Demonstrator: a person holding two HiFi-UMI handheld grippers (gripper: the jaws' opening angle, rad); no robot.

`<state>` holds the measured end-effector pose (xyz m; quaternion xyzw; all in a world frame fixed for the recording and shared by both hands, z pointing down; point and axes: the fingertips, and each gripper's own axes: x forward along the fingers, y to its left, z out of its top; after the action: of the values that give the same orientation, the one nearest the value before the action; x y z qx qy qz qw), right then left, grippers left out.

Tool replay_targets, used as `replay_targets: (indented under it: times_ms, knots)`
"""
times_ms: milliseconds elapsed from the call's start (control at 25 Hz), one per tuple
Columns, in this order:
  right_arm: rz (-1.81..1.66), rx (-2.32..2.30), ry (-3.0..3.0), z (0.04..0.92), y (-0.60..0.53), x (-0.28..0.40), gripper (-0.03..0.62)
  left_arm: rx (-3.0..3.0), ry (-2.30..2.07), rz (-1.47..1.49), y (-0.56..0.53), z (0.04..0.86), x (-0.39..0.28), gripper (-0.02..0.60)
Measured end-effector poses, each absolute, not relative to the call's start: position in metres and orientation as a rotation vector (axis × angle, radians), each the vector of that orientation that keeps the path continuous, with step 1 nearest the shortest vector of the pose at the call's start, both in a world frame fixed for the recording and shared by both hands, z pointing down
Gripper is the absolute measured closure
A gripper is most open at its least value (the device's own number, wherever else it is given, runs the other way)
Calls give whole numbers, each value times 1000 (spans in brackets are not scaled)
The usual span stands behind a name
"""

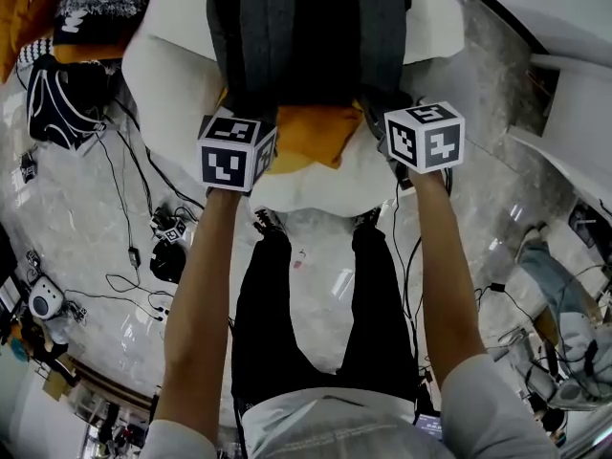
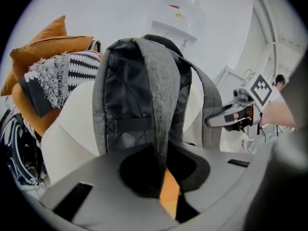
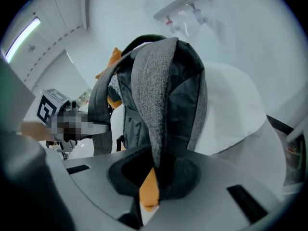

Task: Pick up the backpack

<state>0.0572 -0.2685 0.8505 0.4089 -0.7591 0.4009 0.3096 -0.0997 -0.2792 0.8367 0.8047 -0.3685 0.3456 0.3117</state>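
The dark grey backpack (image 1: 306,36) leans on a white cushioned seat (image 1: 316,187), its back panel and two grey shoulder straps facing me. My left gripper (image 1: 247,113) is shut on the left shoulder strap (image 2: 161,105), which runs down between the pads in the left gripper view (image 2: 161,174). The right shoulder strap (image 3: 154,90) is pinched in my right gripper (image 1: 390,113), seen close in the right gripper view (image 3: 154,172). Each gripper also shows in the other's view, the right gripper (image 2: 226,117) and the left gripper (image 3: 91,127), both on their straps. An orange cushion (image 1: 316,132) lies under the backpack's lower edge.
Orange and patterned pillows (image 1: 91,8) pile at the top left, with a black bag (image 1: 57,98) below them. Cables (image 1: 129,247) and small devices lie on the marble floor at left. The person's legs (image 1: 316,304) stand just before the seat. A water dispenser (image 2: 175,8) rises behind the backpack.
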Motion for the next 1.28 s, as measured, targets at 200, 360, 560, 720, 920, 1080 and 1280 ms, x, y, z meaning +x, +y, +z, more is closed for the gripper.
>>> replay_targets:
  times_ms: [200, 360, 560, 720, 920, 1080, 1280]
  knots:
    - [1089, 1070, -1992, 827, -253, 55, 560, 2114, -938, 925, -265, 814, -102, 535]
    - [1078, 1040, -1985, 811, -245, 53, 560, 2114, -914, 923, -259, 800, -99, 535]
    - [1104, 1020, -1969, 790, -228, 50, 560, 2097, -873, 914, -241, 785, -93, 537]
    - [1138, 1007, -1967, 773, -215, 43, 560, 2062, -859, 898, -223, 776, -90, 537]
    - [1193, 1003, -1958, 758, -196, 39, 560, 2043, -854, 872, -206, 758, -84, 537]
    - [1227, 1007, -1943, 749, -180, 41, 560, 2030, -852, 870, -193, 750, -86, 537]
    - [1259, 1010, -1910, 741, -161, 46, 560, 1999, -842, 838, -174, 743, -85, 537]
